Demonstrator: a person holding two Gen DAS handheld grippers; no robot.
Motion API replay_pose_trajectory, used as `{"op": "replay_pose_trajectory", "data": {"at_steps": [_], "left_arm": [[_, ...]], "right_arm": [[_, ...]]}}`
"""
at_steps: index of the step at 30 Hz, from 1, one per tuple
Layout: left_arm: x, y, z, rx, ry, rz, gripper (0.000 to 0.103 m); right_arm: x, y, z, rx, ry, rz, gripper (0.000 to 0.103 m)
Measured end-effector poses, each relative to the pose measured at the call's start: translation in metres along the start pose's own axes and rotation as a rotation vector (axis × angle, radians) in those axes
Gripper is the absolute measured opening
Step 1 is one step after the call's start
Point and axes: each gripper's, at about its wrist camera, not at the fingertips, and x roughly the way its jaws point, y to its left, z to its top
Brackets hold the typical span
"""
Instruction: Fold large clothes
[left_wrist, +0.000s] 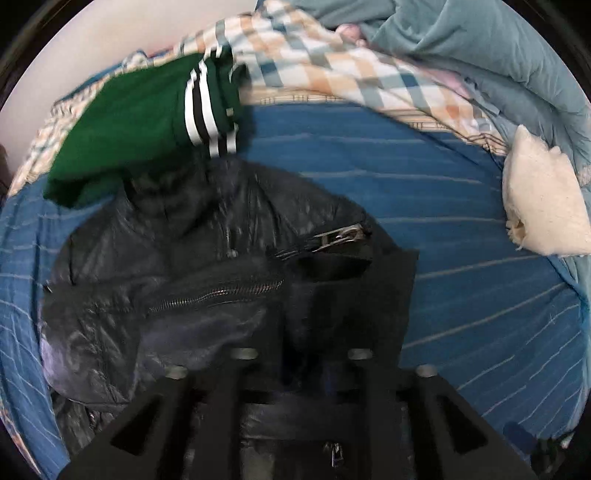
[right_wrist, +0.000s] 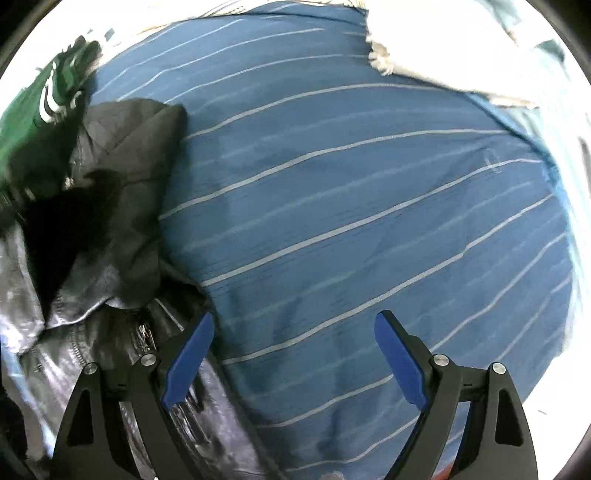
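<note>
A black leather jacket (left_wrist: 177, 266) with silver zippers lies crumpled on the blue striped bed sheet (left_wrist: 461, 229). My left gripper (left_wrist: 299, 362) is shut on a fold of the jacket, its fingers buried in the black fabric. In the right wrist view the jacket (right_wrist: 103, 206) lies at the left. My right gripper (right_wrist: 293, 354) is open and empty over the bare sheet (right_wrist: 351, 184), its blue-padded left finger (right_wrist: 188, 362) close to the jacket's edge.
A folded green garment with white stripes (left_wrist: 136, 125) lies behind the jacket, also in the right wrist view (right_wrist: 33, 107). A checked blanket (left_wrist: 314, 62), a teal duvet (left_wrist: 461, 48) and a cream pillow (left_wrist: 543, 203) border the bed.
</note>
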Motion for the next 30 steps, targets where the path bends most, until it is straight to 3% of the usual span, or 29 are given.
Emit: {"op": "replay_pose_trajectory", "data": {"at_steps": [1,2,5,8,9,10,11,12,13,14,16,18,20,22,25,27,28,29,30], "left_arm": [[-0.002,0.003,-0.001,-0.015,0.000,-0.012,0.093],[-0.006,0.008,-0.002,-0.036,-0.004,-0.019,0.103],[-0.023,0.025,-0.007,-0.092,-0.001,-0.055,0.103],[-0.048,0.053,-0.023,-0.129,0.020,-0.015,0.103],[-0.062,0.068,-0.031,-0.153,0.013,0.009,0.103],[-0.075,0.086,-0.040,-0.181,0.002,0.051,0.103],[-0.078,0.102,-0.047,-0.201,0.001,0.102,0.103],[-0.083,0.121,-0.054,-0.222,0.002,0.163,0.103],[-0.085,0.141,-0.062,-0.244,0.003,0.234,0.103],[-0.082,0.162,-0.070,-0.260,0.007,0.313,0.103],[-0.063,0.203,-0.088,-0.287,0.057,0.459,0.103],[-0.045,0.234,-0.107,-0.324,0.121,0.513,0.103],[-0.032,0.253,-0.123,-0.335,0.157,0.530,0.103],[-0.020,0.263,-0.133,-0.313,0.184,0.556,0.103],[-0.003,0.271,-0.135,-0.312,0.207,0.543,0.103],[0.009,0.275,-0.137,-0.319,0.222,0.523,0.103],[0.014,0.276,-0.135,-0.321,0.227,0.508,0.103],[0.017,0.277,-0.135,-0.320,0.226,0.493,0.103],[0.018,0.278,-0.134,-0.322,0.223,0.482,0.103]], "right_arm": [[-0.001,-0.006,0.004,-0.001,0.004,0.029,0.090],[-0.001,-0.014,0.009,-0.007,0.013,0.067,0.090],[-0.004,-0.029,0.023,-0.010,0.047,0.158,0.090],[-0.011,-0.036,0.037,0.017,0.061,0.264,0.090],[-0.014,-0.036,0.046,0.027,0.066,0.339,0.089],[-0.016,-0.033,0.051,0.027,0.067,0.388,0.078],[-0.017,-0.027,0.059,0.024,0.068,0.431,0.055],[-0.017,-0.022,0.063,0.018,0.077,0.461,0.043],[-0.013,-0.014,0.068,0.009,0.091,0.484,0.033],[-0.009,-0.005,0.073,-0.011,0.102,0.492,0.033],[0.002,0.024,0.079,-0.115,0.111,0.441,0.033],[0.013,0.054,0.075,-0.227,0.148,0.330,0.034],[0.015,0.077,0.059,-0.333,0.160,0.275,0.050],[0.018,0.091,0.043,-0.402,0.169,0.229,0.058],[0.040,0.112,0.020,-0.467,0.232,0.178,0.058],[0.058,0.122,0.015,-0.457,0.219,0.166,0.057],[0.062,0.123,0.014,-0.452,0.194,0.140,0.051],[0.063,0.125,0.016,-0.430,0.160,0.118,0.035],[0.062,0.120,0.019,-0.372,0.128,0.079,0.028]]}}
